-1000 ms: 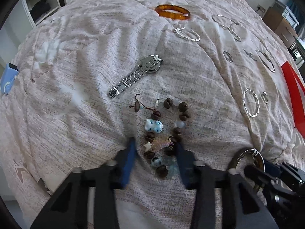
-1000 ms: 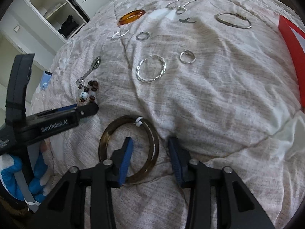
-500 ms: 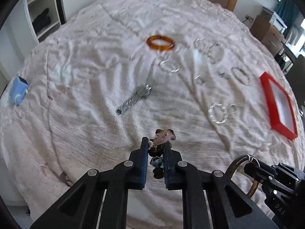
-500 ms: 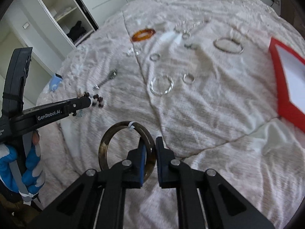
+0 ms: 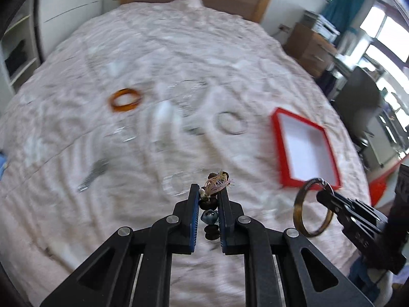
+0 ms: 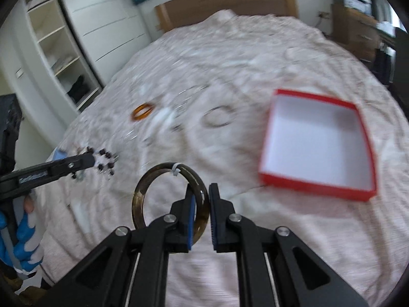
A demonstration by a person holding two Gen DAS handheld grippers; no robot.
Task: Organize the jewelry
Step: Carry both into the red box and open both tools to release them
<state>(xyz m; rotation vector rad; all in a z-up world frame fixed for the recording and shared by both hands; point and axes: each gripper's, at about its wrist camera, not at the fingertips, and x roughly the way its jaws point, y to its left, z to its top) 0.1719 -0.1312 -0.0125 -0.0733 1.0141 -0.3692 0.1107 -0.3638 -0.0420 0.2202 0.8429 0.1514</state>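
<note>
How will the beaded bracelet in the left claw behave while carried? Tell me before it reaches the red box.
Probably floppy: the beaded bracelet hangs in a loose bunch between the left claw pads, beads dangling below. Likely to swing, since only a few beads are pinched. It may slip if jolted; round beads give little flat surface. Lower it gently into the red box.

Both grippers up off the bed: left gripper (image 5: pixel 207 197) clamped on a bead bracelet (image 5: pixel 210 213), right gripper (image 6: pixel 202 197) pinching a dark bangle (image 6: pixel 138 199).
</note>
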